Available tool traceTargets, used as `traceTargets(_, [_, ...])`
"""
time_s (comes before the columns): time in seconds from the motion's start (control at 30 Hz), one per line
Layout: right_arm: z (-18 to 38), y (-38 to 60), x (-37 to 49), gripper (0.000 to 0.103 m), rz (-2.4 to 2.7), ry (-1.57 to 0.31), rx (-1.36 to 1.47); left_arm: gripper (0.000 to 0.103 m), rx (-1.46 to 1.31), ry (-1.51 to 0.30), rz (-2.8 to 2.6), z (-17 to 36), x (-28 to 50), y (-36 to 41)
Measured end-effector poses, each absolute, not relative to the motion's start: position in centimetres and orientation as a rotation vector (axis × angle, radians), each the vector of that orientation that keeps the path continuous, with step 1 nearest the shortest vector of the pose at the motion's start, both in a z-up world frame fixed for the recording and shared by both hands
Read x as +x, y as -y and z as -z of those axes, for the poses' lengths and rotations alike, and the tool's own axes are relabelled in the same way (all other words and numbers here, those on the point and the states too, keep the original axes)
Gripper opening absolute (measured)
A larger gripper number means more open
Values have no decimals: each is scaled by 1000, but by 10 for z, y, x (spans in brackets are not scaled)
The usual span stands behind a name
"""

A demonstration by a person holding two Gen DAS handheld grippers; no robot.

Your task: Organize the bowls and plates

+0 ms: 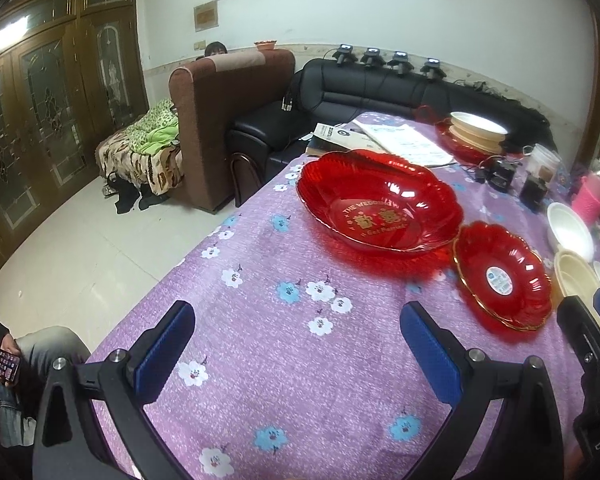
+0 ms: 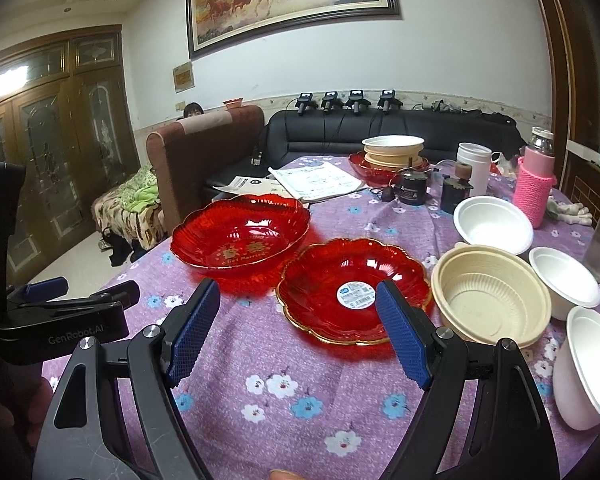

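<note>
A large red scalloped bowl (image 1: 380,204) (image 2: 240,236) with gold lettering sits on the purple flowered tablecloth (image 1: 284,360). To its right lies a smaller red plate (image 1: 504,276) (image 2: 332,288) with a gold rim and a white sticker. Further right are a beige ribbed bowl (image 2: 492,300) and three white bowls (image 2: 492,220) (image 2: 564,276) (image 2: 588,364). My left gripper (image 1: 296,312) is open above bare cloth, short of the large bowl. My right gripper (image 2: 298,300) is open just before the small plate's near rim, holding nothing.
At the table's far end, beige bowls are stacked on a red plate (image 2: 394,152), beside papers (image 2: 312,180), dark jars, a white canister (image 2: 474,164) and a pink-sleeved bottle (image 2: 534,192). A seated person holds a phone (image 1: 4,360) at the table's left edge. Sofas stand behind.
</note>
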State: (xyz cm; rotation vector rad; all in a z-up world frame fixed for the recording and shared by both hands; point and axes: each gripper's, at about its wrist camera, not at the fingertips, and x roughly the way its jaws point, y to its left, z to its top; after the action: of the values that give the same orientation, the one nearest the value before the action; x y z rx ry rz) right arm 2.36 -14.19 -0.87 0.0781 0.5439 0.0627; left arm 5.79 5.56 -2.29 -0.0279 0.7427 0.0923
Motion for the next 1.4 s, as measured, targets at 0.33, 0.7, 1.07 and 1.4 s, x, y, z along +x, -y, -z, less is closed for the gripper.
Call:
traceTargets(0.33, [8,137,46,81,-64,-556,86,102,-27,-757,-101,30,75,-66])
traceTargets(0.7, [-15,138,83,81,-45,-502,90,102,10,-745,-134,25,101,-77])
traceTargets(1.07, [-30,138,154,81,-11,-535,85,102,33,-766,-139,30,126,-81])
traceTargets(1.4, [-7,150,224,81,-11,-710,114,102,24,-824,-178,28,179,-98])
